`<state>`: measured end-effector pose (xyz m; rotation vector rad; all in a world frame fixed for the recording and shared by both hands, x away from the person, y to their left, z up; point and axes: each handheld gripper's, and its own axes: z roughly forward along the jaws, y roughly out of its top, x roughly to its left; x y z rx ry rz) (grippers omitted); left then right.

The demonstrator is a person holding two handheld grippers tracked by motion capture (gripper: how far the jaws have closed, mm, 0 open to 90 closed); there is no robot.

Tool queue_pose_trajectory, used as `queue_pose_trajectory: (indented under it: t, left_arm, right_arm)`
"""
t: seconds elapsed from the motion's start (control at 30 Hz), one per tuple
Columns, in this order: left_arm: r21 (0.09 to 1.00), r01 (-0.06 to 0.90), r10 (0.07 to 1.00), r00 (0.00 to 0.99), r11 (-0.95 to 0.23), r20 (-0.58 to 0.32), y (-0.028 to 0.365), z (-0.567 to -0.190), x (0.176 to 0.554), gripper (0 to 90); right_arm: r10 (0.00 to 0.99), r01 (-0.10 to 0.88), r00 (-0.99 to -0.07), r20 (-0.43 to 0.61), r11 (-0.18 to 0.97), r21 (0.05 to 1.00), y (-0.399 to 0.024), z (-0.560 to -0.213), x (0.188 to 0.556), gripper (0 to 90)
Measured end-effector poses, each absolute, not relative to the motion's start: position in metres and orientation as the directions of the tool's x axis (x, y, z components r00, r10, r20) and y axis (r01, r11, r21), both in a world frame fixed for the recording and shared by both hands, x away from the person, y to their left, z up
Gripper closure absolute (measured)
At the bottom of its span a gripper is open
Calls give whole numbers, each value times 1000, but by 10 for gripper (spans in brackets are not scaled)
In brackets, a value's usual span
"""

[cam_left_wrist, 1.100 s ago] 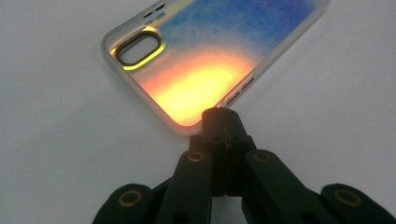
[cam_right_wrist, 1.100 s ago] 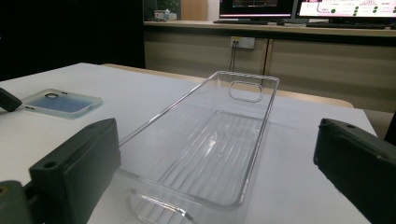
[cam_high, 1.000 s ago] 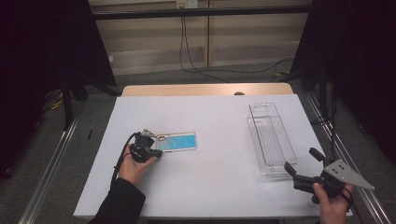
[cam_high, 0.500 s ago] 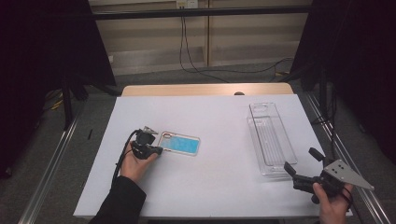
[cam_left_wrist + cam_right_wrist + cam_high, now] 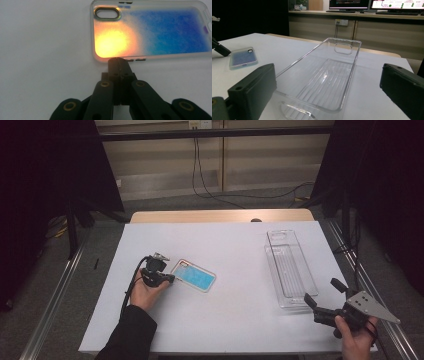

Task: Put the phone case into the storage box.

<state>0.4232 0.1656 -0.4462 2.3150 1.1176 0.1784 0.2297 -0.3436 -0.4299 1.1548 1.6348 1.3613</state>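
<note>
One phone case [image 5: 193,275] lies flat on the white tabletop [image 5: 235,250], left of centre, its camera cutout toward the left gripper [image 5: 169,278]. In the left gripper view that gripper's jaws are pressed together with nothing between them, and their joined tip meets the case's near long edge beside the side-button slots. The case, translucent with a blue-to-orange tint [image 5: 150,30], is judged light, thin and somewhat flexible, with a smooth back likely to slide on the tabletop; a nudge at the rim should shift it, while lifting would call for a pinch across the raised rim at a long side or a corner, since the flat back offers no purchase. One clear plastic tray [image 5: 290,267] stands on the right part of the tabletop, well apart from the case; it appears rigid, light and empty, with a ribbed floor and a cutout handle at its far end [image 5: 343,48]. The right gripper [image 5: 325,295] hovers just beside the tray's near end, jaws spread wide, grasping nothing. Count: one case, one tray, two grippers.
</note>
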Motion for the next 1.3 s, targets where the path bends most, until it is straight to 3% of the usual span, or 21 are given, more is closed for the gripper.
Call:
queue_pose_trajectory:
  t: [0.57,1.3]
  left_arm:
    - [530,701,745,643,-477,-180,165,-447,443,900]
    - [541,688,737,653,-483,-174,146,-449,461,900]
  right_arm:
    - [936,194,-351,27,45,980,-345,-430,229,0]
    - [937,196,-348,30,41,980,-345,-430,230,2]
